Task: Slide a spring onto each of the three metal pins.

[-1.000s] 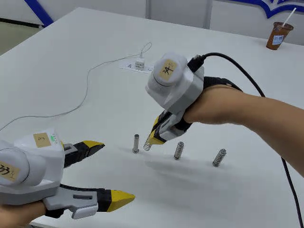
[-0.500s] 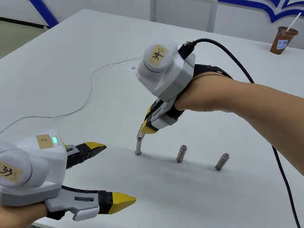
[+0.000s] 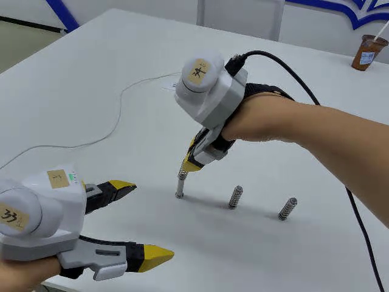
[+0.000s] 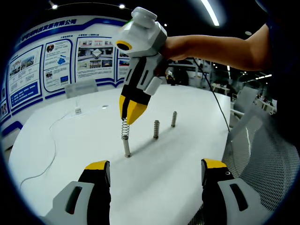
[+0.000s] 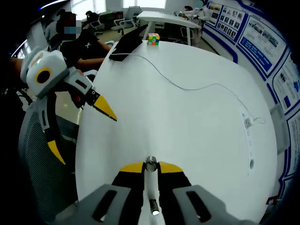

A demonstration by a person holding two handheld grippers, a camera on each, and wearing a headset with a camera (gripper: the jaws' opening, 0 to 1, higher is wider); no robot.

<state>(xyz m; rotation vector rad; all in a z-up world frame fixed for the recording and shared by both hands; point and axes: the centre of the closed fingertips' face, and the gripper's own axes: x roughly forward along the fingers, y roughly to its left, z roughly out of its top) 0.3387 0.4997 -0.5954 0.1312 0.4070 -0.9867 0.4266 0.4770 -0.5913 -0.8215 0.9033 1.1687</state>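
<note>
Two fingers of the left gripper [image 3: 149, 219] stand spread over the near table [image 3: 91, 91] edge. Beyond, the middle pin [image 3: 235, 196] and right pin [image 3: 287, 208] carry springs. The right gripper [image 3: 187, 165] pinches a spring [image 3: 182, 176] atop the left pin [image 3: 180, 191].

The right hand-held gripper [image 3: 189, 165] moved its spring [image 3: 182, 175] onto the pin [image 3: 180, 191].

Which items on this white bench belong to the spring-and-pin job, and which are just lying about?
Job: small coiled metal spring held in the shut right tool, atop the bare metal pin; spring-covered middle pin; spring-covered end pin.
Lying about: thin white cable; brown drink cup with straw; multicoloured puzzle cube.
</note>
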